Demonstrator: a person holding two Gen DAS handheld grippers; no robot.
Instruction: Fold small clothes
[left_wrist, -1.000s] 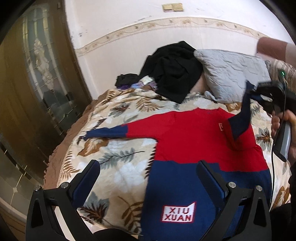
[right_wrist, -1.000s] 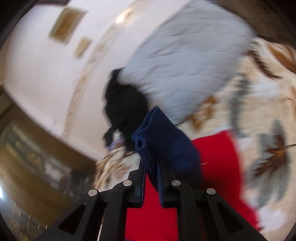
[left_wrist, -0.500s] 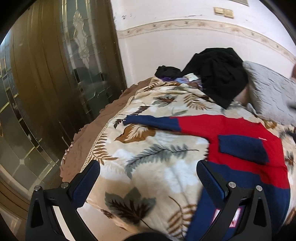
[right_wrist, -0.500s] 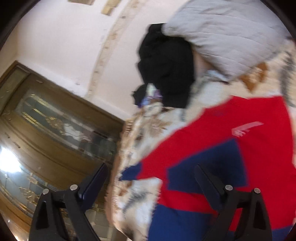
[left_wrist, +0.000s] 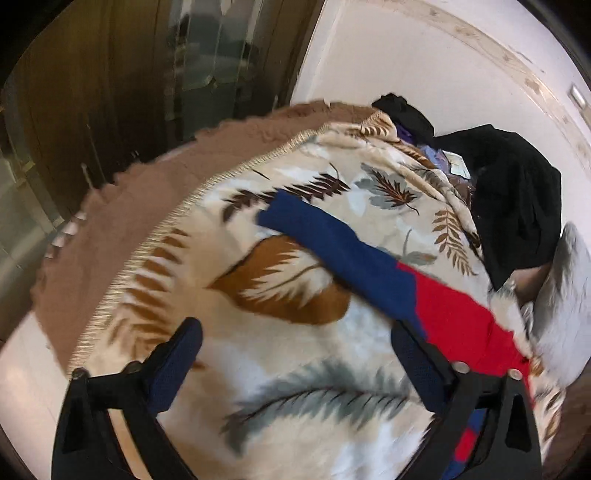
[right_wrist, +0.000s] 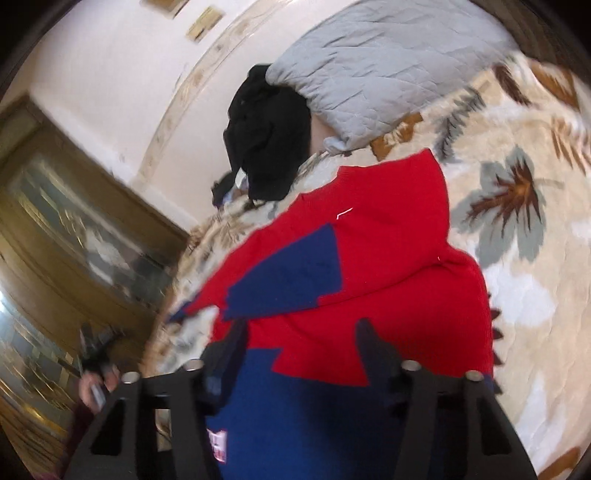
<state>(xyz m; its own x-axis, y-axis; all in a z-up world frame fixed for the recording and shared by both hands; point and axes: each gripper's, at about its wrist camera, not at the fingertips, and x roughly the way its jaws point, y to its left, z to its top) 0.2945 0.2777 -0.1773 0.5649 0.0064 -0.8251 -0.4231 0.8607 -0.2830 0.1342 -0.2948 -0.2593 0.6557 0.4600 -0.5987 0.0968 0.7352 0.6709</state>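
Fingers of both grippers are spread and nothing is held: the left gripper (left_wrist: 295, 358) hovers over the leaf-patterned bed (left_wrist: 288, 398), and the right gripper (right_wrist: 303, 347) hangs above the red and navy sweater (right_wrist: 369, 295). The sweater is laid flat on the bed, with one sleeve (right_wrist: 288, 277) already folded across the chest. The other sleeve (left_wrist: 332, 243) is stretched out toward the bed's edge. The second sleeve fold is judged to be in hand; its navy cuff (left_wrist: 280, 214) would need to be pinched and carried inward.
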